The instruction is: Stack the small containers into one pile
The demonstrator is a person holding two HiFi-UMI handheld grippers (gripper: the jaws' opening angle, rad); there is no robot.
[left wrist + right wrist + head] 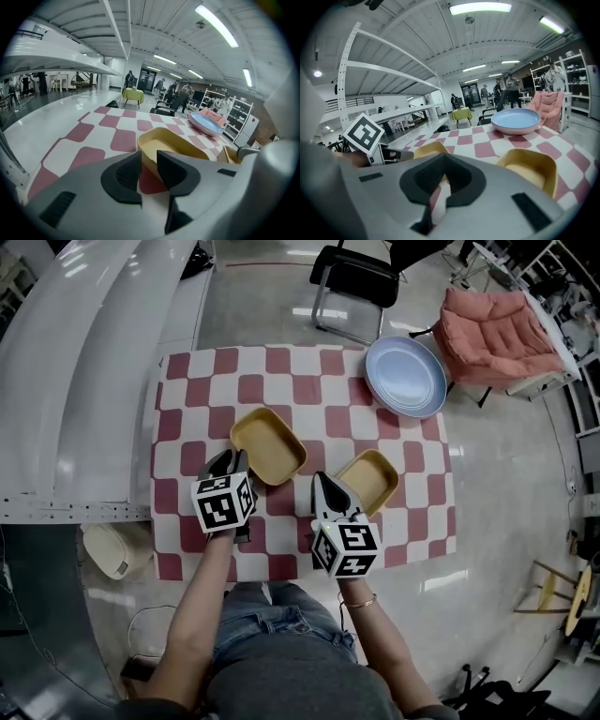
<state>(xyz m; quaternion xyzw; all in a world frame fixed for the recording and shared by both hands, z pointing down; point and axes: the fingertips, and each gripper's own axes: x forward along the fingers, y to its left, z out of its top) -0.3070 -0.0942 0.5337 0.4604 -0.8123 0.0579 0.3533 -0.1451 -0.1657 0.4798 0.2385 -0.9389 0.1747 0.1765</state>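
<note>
Two yellow containers lie apart on the red-and-white checked table (pixel 281 362). The larger yellow container (pixel 272 444) (pixel 178 140) is at the middle. My left gripper (pixel 231 461) (pixel 146 154) is at its near-left corner, one finger outside the wall and one inside, shut on the rim. The container rests flat. The smaller yellow container (pixel 370 479) (pixel 532 168) lies to the right. My right gripper (pixel 323 482) (pixel 443 156) hovers just left of it, shut and holding nothing. The right gripper view also shows the larger container (pixel 429 149) behind the jaws.
A blue plate (pixel 406 376) (pixel 515 121) sits at the table's far right corner. Beyond the table stand a black chair (pixel 352 282) and a pink cushioned seat (pixel 497 334). A white metal structure (pixel 75 381) runs along the table's left side.
</note>
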